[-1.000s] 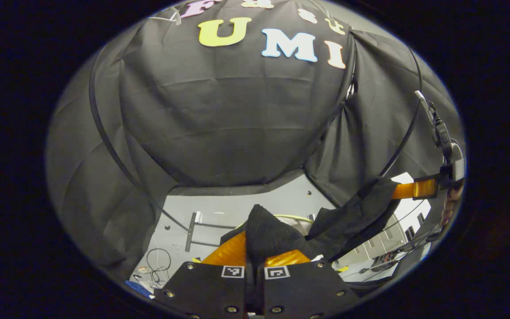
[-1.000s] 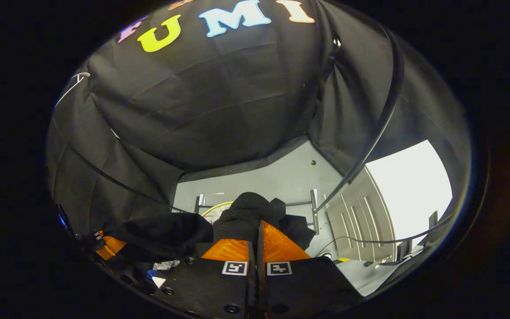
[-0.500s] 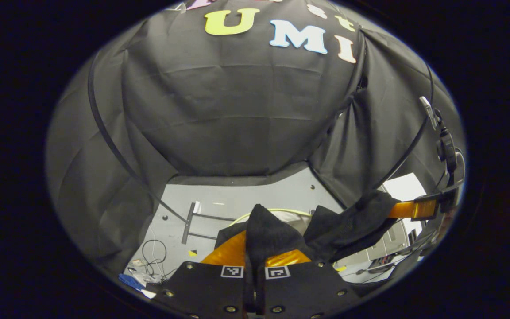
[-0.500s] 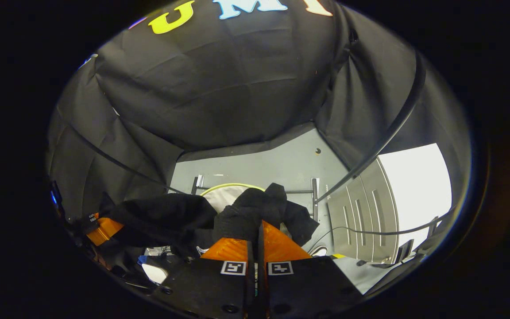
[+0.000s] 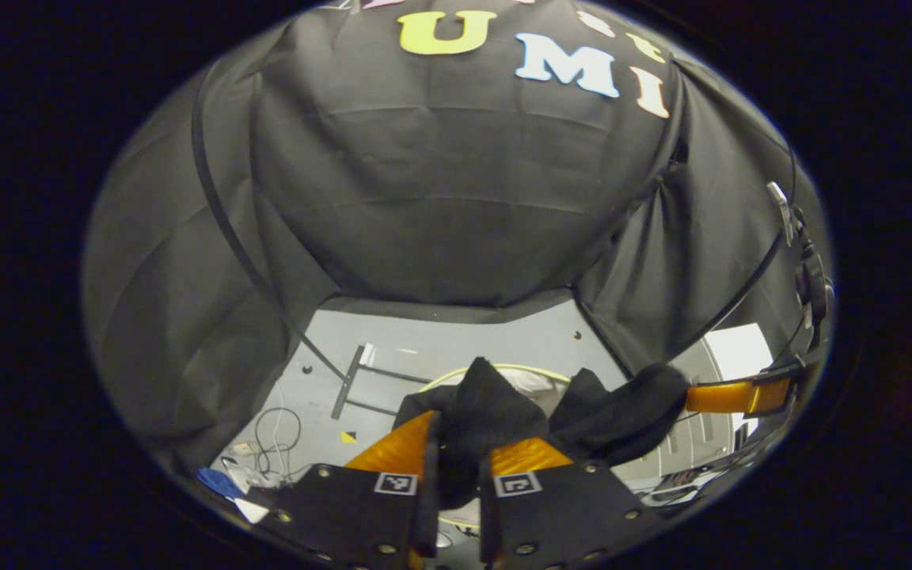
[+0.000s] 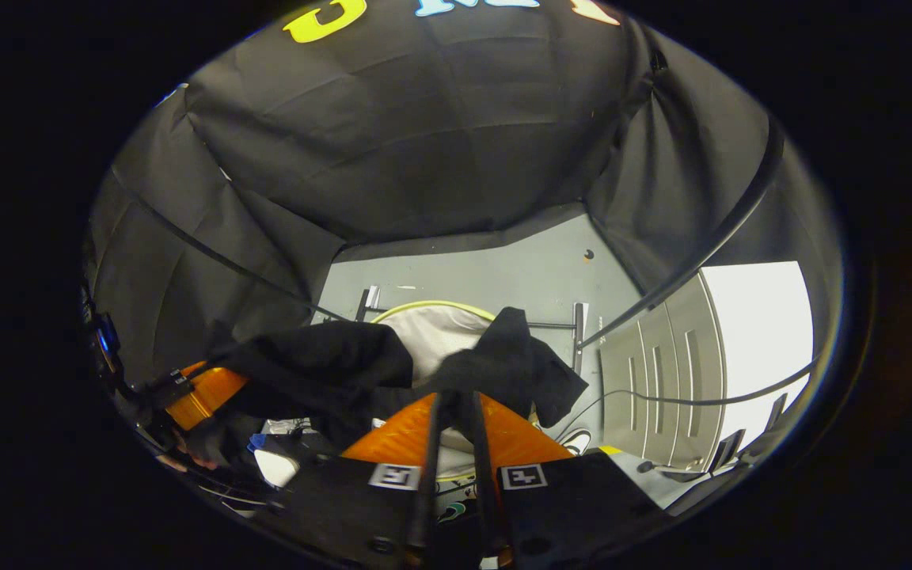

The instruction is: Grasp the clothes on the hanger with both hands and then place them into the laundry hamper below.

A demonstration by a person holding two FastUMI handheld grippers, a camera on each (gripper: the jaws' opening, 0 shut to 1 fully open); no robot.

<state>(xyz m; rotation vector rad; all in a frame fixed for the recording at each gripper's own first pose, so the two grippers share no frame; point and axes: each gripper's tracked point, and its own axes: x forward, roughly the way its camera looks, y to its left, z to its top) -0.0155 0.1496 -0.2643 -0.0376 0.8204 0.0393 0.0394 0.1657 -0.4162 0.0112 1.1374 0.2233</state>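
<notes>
The black garment (image 5: 480,404) sags between my two grippers, just above the white laundry hamper with a yellow-green rim (image 5: 503,367). My left gripper (image 5: 464,431) has its jaws parted a little, and a bunch of the cloth still lies in the gap. In the right gripper view the garment (image 6: 519,364) drapes over the tips of my right gripper (image 6: 456,396), also parted, with the hamper (image 6: 424,305) showing through the gap. Farther off, the right gripper (image 5: 729,396) and the left gripper (image 6: 203,392) each hold a fold of cloth at their tips.
The metal base bars of a rack (image 5: 349,384) lie on the grey floor beside the hamper. Loose cables (image 5: 274,431) sit at the left on the floor. A grey cabinet (image 6: 662,364) stands to the right, and a hand (image 6: 195,451) holds the left gripper.
Both grippers have come lower and closer over the hamper. The jaws of each, tight on the cloth before, now stand apart, and the garment sags lower.
</notes>
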